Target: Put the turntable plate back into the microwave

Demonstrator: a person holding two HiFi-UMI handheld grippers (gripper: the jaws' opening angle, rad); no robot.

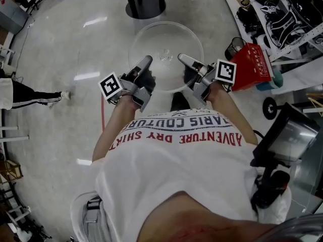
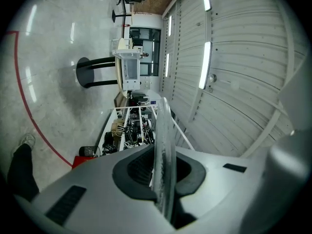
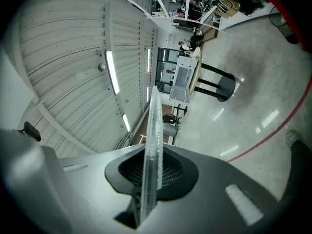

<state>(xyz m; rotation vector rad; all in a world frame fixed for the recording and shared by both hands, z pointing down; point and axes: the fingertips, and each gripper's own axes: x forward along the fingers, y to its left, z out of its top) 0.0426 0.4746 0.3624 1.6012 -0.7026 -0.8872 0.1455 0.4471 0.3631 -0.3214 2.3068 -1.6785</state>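
The turntable plate (image 1: 165, 49) is a clear round glass disc, held level above the pale floor in front of me. My left gripper (image 1: 147, 62) is shut on its near left rim and my right gripper (image 1: 182, 59) on its near right rim. In the left gripper view the plate (image 2: 164, 140) shows edge-on, and the left gripper (image 2: 164, 182) has its dark pads (image 2: 134, 172) pressed on both faces. The right gripper view gives the same edge-on plate (image 3: 154, 130), clamped in the right gripper (image 3: 148, 179). I cannot pick out a microwave for certain.
A red box (image 1: 252, 67) and a cluttered white shelf (image 1: 282, 14) stand to the right. A dark box-like appliance (image 1: 285, 135) sits at the lower right. A round black table base (image 1: 145, 6) lies ahead. Another person's leg (image 1: 30, 99) is at the left, by a red floor line (image 1: 102, 116).
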